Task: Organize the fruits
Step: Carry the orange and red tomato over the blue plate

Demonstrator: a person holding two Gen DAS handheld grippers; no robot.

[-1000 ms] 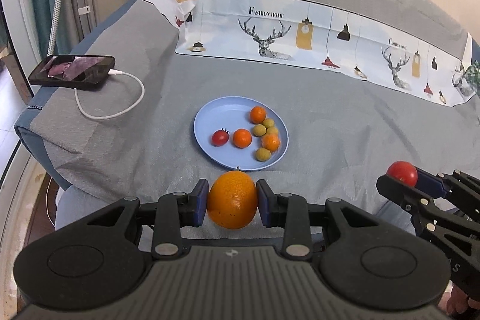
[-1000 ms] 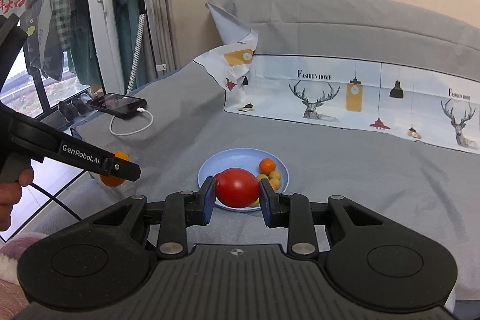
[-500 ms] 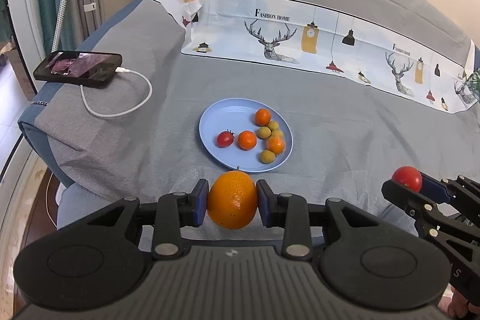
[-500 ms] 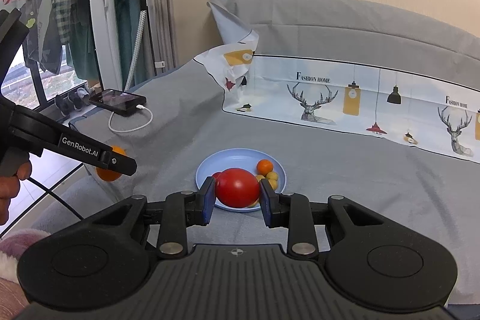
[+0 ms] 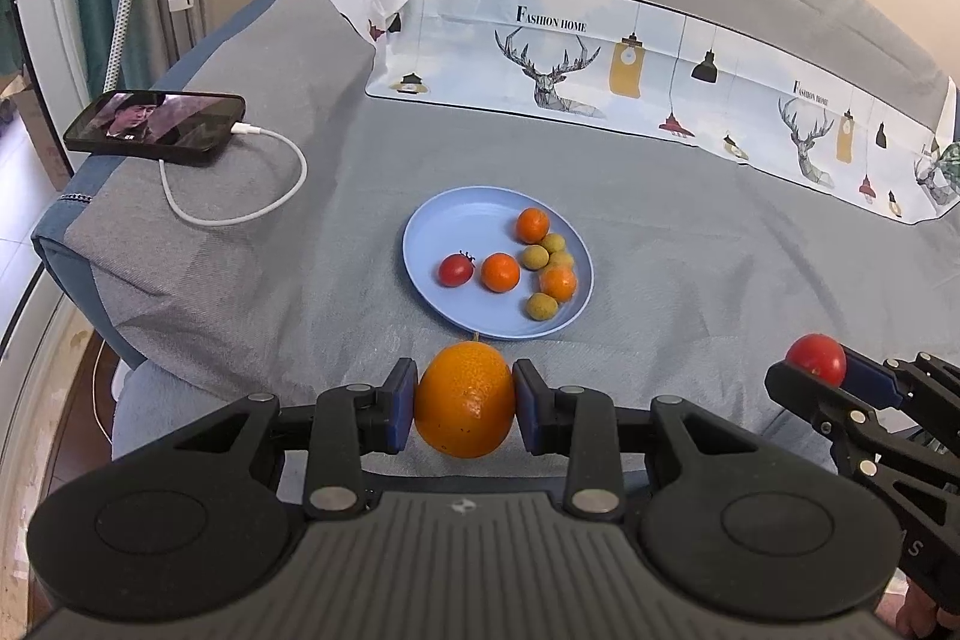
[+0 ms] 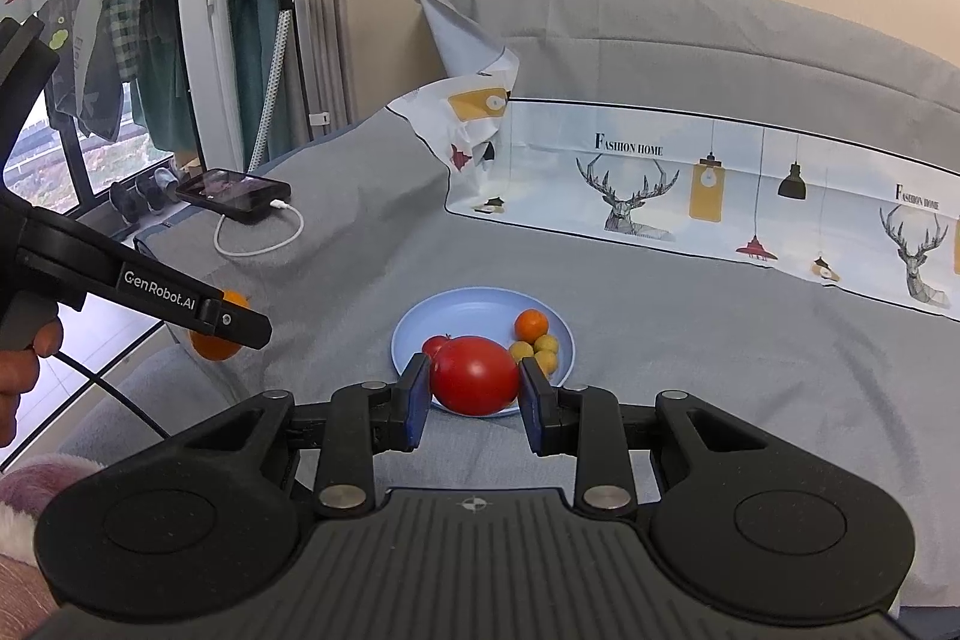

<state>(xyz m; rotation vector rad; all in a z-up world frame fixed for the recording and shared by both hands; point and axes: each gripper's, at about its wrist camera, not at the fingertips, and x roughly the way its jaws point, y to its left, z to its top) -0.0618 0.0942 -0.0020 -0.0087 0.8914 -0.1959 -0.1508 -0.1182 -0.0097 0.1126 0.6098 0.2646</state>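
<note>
A: What carries everything?

B: I see a bed in grey cloth, a printed sheet at its far side and a blue plate mid-bed. On the plate lie small oranges, a cherry tomato and yellow-green fruits.

A: And the fingers?

B: My left gripper is clenched on an orange, just short of the plate's near rim. My right gripper grasps a red tomato.

A: Differences between views?

B: The right view's tomato hides part of the plate; the left view shows it whole. A phone with white cable lies far left.
</note>
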